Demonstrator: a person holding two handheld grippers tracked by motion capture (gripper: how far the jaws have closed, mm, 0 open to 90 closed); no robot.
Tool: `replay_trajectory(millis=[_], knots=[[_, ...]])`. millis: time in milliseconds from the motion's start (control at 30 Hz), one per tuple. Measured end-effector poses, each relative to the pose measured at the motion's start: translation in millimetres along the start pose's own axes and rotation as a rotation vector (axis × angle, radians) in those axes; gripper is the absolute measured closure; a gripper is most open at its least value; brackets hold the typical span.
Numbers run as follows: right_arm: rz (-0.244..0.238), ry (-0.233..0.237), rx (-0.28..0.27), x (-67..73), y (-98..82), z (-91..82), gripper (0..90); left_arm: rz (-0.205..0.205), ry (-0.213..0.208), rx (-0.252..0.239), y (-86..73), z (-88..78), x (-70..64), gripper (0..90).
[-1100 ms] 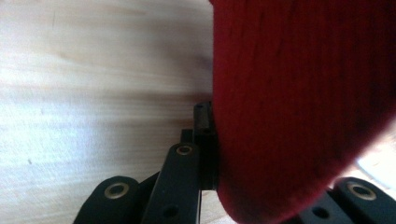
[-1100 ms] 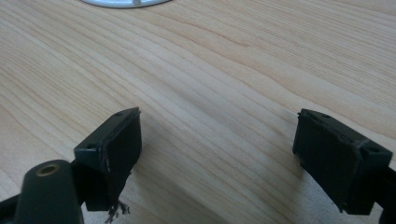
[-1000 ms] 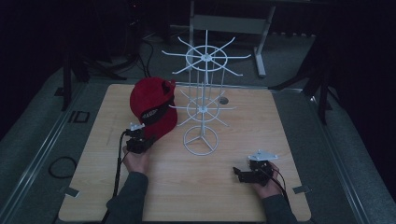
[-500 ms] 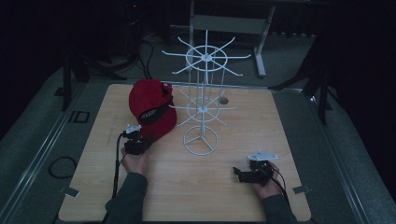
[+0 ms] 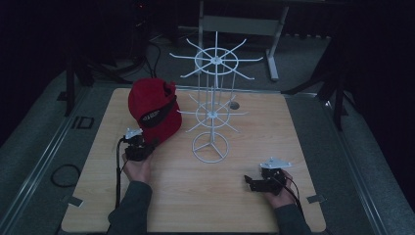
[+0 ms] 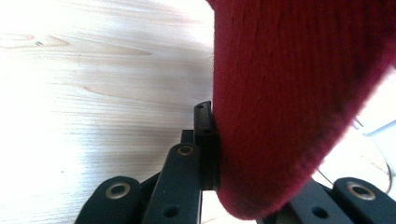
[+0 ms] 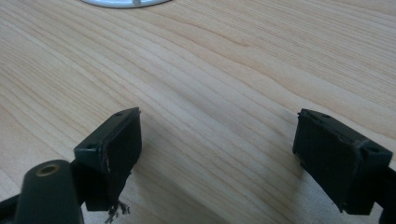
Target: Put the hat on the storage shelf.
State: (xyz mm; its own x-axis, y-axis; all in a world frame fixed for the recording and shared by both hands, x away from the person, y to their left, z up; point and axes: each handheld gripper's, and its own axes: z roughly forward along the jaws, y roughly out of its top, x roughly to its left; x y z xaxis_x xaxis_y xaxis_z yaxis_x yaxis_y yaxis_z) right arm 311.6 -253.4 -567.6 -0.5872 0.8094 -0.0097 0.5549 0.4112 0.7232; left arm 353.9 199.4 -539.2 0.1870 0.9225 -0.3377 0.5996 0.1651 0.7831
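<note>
Gripping the red baseball cap (image 5: 152, 108) by its brim with the left gripper (image 5: 139, 148), jaws clamped on the red fabric (image 6: 280, 93), holding it lifted over the wooden table (image 5: 244, 196) just left of the white wire display rack (image 5: 211, 105). Resting low on the table near the front right corner with the right gripper (image 5: 264, 180), jaws standing wide apart over bare wood (image 7: 210, 93), well apart from cap and rack. Judging the left hand nearer: rack hooks lying to the cap's right, none carrying anything.
</note>
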Motion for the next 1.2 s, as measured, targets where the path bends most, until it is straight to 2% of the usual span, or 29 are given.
replay_trajectory(millis=[400, 900, 1200], knots=[[0.001, 0.000, 0.001, 0.1, 0.1, -0.1, 15.3, 0.031, 0.013, -0.033, 15.4, -17.4, -1.8, 86.1], [0.002, 0.000, 0.001, 0.1, 0.1, -0.1, 15.3, 0.043, 0.033, -0.066, 28.7, -35.9, -1.1, 86.0], [0.001, 0.000, 0.001, 0.1, 0.1, -0.1, 15.3, 0.035, 0.036, -0.083, 34.3, -43.0, -1.2, 86.0]])
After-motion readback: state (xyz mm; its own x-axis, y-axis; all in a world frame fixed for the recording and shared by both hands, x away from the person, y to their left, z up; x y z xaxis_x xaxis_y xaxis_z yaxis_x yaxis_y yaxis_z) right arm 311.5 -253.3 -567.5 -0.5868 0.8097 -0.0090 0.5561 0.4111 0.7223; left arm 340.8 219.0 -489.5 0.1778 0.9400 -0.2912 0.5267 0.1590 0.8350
